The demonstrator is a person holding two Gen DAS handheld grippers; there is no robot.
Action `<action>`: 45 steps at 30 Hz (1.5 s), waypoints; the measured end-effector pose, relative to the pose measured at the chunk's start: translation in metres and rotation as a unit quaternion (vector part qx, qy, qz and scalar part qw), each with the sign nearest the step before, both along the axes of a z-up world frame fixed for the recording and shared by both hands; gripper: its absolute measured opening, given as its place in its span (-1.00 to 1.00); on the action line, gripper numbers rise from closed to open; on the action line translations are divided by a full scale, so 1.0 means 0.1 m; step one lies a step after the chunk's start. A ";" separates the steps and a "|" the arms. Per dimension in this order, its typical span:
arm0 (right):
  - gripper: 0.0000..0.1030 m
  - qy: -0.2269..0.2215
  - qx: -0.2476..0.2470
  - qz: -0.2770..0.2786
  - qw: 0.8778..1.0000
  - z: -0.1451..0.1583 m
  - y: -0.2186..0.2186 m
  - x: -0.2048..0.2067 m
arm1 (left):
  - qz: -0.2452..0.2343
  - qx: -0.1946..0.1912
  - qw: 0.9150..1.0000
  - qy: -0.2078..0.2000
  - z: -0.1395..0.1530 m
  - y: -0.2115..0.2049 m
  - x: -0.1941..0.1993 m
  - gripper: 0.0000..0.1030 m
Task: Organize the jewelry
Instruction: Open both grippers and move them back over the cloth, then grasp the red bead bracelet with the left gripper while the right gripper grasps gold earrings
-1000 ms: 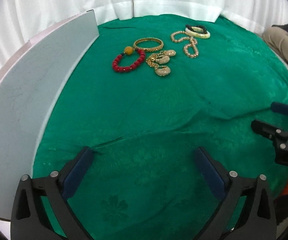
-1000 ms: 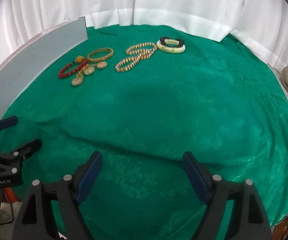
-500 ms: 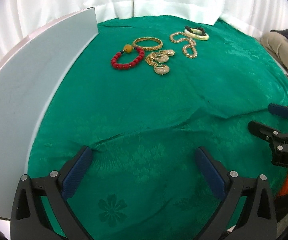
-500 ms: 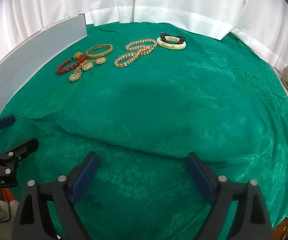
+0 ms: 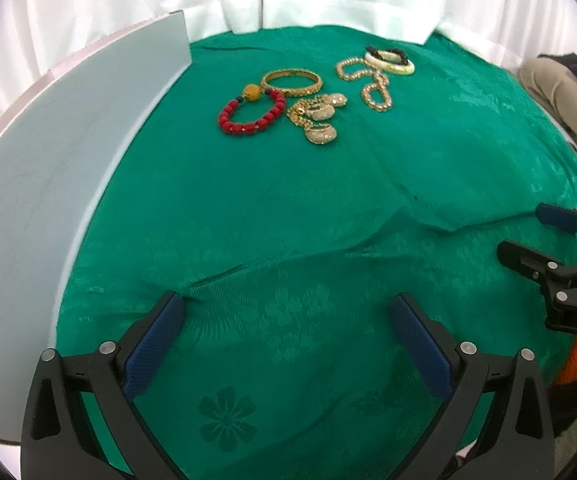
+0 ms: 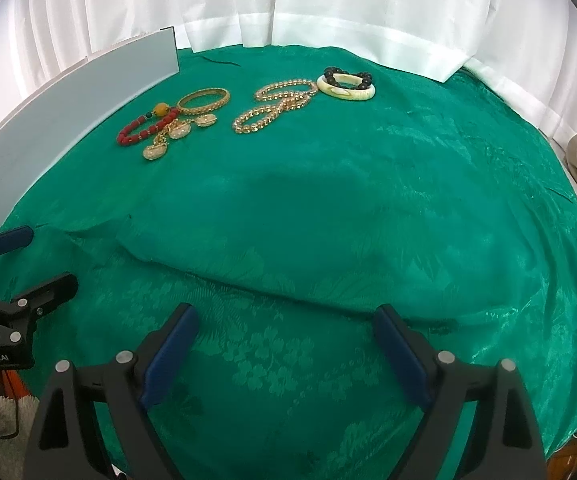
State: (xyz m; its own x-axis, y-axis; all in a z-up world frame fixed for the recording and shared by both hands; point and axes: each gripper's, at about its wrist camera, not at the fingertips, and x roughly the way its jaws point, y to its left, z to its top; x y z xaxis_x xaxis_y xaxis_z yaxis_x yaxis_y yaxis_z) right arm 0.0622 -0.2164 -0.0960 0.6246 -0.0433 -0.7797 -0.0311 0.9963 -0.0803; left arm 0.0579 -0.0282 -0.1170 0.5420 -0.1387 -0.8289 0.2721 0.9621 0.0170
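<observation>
Far across the green-clothed counter (image 6: 408, 184) from both claws: red bead bracelet (image 6: 144, 130), gold bangle (image 6: 203, 101), gold chain (image 6: 276, 106), white bangle (image 6: 346, 87). Left claw (image 5: 284, 336) spread wide, empty. Right claw (image 6: 284, 344) just widened, empty.

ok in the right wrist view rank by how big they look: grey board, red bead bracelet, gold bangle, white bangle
1. grey board, by far
2. red bead bracelet
3. white bangle and gold bangle: look alike, unranked

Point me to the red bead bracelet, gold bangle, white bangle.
red bead bracelet (image 5: 266, 117): left wrist view, right-side beads
gold bangle (image 5: 311, 87): left wrist view, right rim
white bangle (image 6: 362, 96): right wrist view, front rim
</observation>
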 end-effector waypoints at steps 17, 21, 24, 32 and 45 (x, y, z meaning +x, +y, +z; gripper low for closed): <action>0.78 0.003 0.003 0.001 1.000 -0.01 0.00 -0.01 | 0.009 0.002 1.000 0.026 0.15 0.03 1.94 0.64; 0.78 0.002 0.005 0.010 1.000 -0.01 -0.02 -0.04 | 0.003 0.010 1.000 0.026 0.05 0.01 2.09 0.57; 0.78 0.001 0.006 0.015 1.000 -0.01 -0.03 -0.05 | -0.022 0.001 1.000 0.016 0.04 -0.04 2.14 0.38; 0.78 0.002 0.005 0.016 1.000 -0.01 -0.04 -0.06 | -0.065 -0.014 0.998 0.016 0.07 -0.16 1.99 -0.72; 0.79 0.016 0.017 0.023 0.999 0.01 -0.07 -0.03 | 0.049 -0.100 0.993 0.043 0.08 0.45 1.12 -0.73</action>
State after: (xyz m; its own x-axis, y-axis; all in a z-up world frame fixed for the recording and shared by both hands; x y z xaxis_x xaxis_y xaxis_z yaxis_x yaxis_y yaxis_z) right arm 0.0589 -0.2232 -0.0946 0.5999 0.0107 -0.8000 -0.0784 0.9959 -0.0455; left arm 0.1699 0.0164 -0.1091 0.4887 -0.2557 -0.8341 0.1693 0.9657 -0.1969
